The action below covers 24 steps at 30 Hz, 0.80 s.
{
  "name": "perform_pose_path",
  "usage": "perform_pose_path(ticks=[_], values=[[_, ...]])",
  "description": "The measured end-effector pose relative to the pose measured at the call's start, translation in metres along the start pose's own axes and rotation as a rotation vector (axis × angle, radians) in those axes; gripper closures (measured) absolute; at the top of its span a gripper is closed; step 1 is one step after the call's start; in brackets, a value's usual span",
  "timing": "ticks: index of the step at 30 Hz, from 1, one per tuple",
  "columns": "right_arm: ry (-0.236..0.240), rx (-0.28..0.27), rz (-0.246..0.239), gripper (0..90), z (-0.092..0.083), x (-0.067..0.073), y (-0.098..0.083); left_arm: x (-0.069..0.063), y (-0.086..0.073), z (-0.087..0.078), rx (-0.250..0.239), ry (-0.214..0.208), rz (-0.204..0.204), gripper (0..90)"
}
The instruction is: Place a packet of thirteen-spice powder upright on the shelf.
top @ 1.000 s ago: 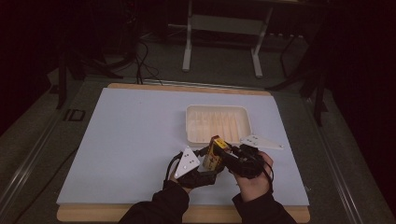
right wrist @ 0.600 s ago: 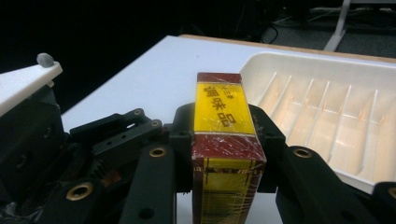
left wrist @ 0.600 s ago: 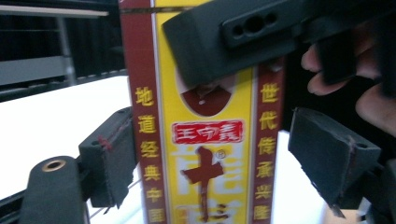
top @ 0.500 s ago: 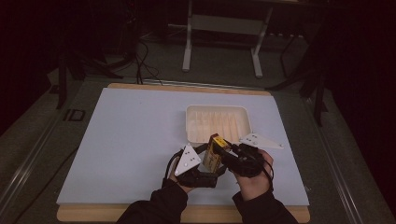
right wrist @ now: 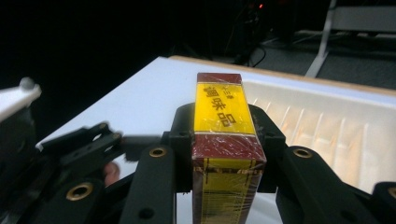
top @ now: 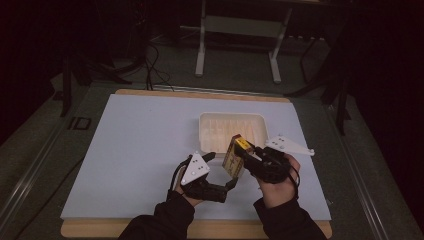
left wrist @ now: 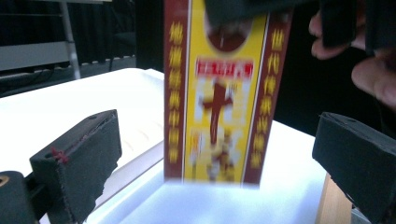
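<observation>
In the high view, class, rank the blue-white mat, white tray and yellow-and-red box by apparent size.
1. blue-white mat
2. white tray
3. yellow-and-red box, raised off the mat by the right gripper, so looks slightly enlarged.

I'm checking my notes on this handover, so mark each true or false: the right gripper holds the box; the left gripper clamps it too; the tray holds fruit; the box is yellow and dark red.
1. The right gripper holds the box: true.
2. The left gripper clamps it too: false; its jaws have just been opening, and the box stands between them untouched.
3. The tray holds fruit: false; no fruit shows in it.
4. The box is yellow and dark red: true.
</observation>
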State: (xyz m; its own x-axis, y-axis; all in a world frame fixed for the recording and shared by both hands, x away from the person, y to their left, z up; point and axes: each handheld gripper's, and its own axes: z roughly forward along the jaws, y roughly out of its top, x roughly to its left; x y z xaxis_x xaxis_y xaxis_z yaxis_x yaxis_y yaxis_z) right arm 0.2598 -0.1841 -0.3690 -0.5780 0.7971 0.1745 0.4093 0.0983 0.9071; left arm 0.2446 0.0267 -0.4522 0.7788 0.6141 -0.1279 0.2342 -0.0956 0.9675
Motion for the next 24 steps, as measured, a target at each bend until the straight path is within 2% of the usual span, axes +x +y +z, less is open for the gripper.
perform_pose_path(ticks=[6,8,13,17,19,24], values=[[-0.043,-0.044,-0.017,67.8,-0.002,-0.007,0.012,0.003,-0.007,-0.007,0.002,0.015,-0.009,2.2],[-0.069,-0.069,-0.014,67.8,-0.001,-0.013,0.018,0.008,-0.013,-0.012,0.010,0.019,-0.029,2.2],[-0.112,-0.088,-0.016,67.8,0.001,-0.024,0.027,0.012,-0.023,-0.018,0.033,0.025,-0.048,2.3],[-0.141,-0.103,-0.031,67.7,0.005,-0.033,0.032,0.015,-0.030,-0.023,0.045,-0.002,-0.053,2.3],[-0.161,-0.108,-0.043,67.7,0.007,-0.038,0.034,0.015,-0.033,-0.025,0.047,0.003,-0.045,2.3],[-0.223,-0.120,-0.050,67.7,0.014,-0.051,0.039,0.017,-0.037,-0.030,0.053,0.026,-0.058,2.3]])
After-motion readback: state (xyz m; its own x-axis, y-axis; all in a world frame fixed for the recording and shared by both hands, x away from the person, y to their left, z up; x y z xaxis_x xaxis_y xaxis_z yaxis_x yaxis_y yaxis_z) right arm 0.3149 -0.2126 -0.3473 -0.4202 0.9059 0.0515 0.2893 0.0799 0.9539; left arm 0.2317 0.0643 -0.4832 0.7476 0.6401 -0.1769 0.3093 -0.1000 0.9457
